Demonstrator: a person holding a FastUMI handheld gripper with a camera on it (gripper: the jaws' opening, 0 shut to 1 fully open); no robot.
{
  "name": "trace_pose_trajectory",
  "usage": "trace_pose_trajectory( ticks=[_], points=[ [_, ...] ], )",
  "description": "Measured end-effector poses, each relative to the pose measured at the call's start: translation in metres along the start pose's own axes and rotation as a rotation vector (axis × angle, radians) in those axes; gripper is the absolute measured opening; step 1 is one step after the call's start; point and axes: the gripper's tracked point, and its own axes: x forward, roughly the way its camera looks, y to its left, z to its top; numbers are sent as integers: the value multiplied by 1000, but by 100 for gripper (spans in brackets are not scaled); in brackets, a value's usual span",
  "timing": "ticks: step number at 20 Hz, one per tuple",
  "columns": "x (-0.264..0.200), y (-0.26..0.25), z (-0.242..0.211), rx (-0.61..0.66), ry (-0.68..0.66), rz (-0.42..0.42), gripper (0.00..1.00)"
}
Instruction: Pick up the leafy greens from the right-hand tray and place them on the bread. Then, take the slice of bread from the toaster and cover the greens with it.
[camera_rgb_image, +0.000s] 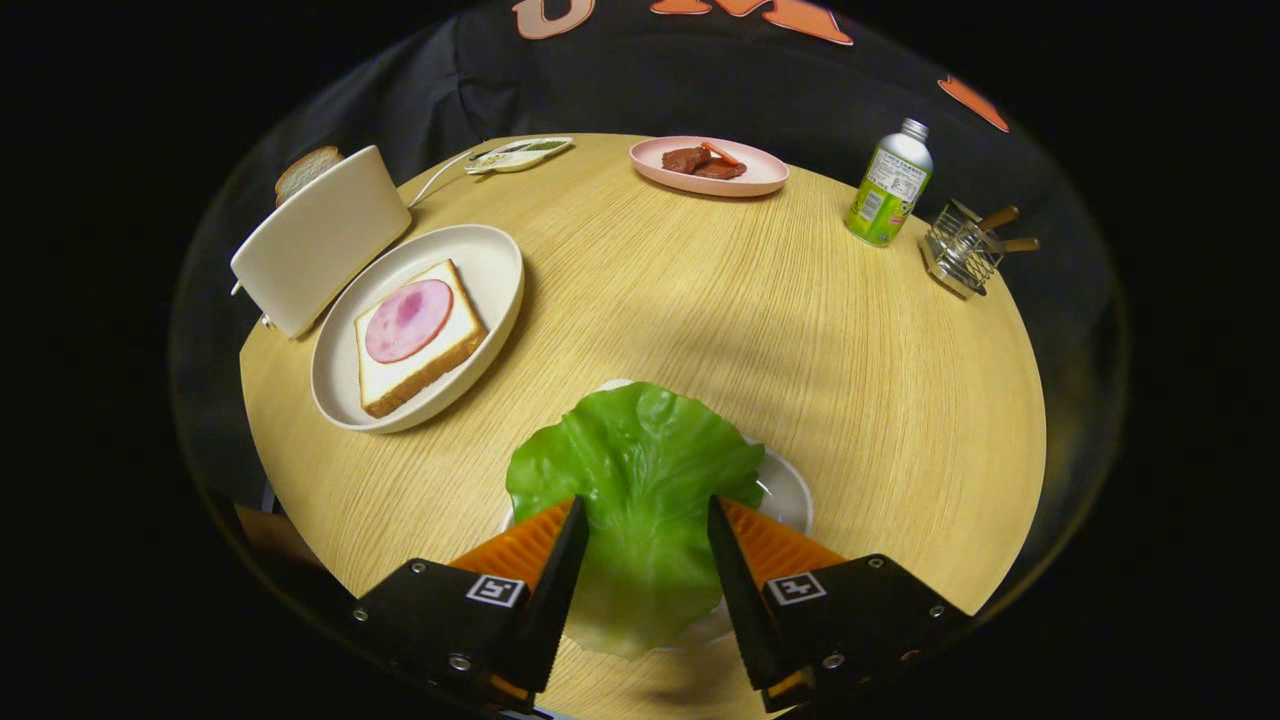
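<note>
gripper (646, 512) hangs low, pointing forward, fingers (560, 560) spread wide apart with daylight between them, clamping nothing.

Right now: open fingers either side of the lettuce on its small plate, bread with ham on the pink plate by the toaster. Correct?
One error: the gripper view shows the bread with ham on a white plate by the toaster. The pink plate holds other food. Gripper open, lettuce between its fingers.
</note>
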Motion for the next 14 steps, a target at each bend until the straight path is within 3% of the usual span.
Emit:
trace_pose_trajectory(
  ticks=[2, 9, 12, 14],
  points=[
    [1, -1, 2, 0, -5, -5, 65],
    [3, 0, 6, 26, -56, -23, 12],
    [2, -1, 8, 33, -64, -51, 5],
    [0, 8, 11, 43, -77, -12, 3]
  ],
)
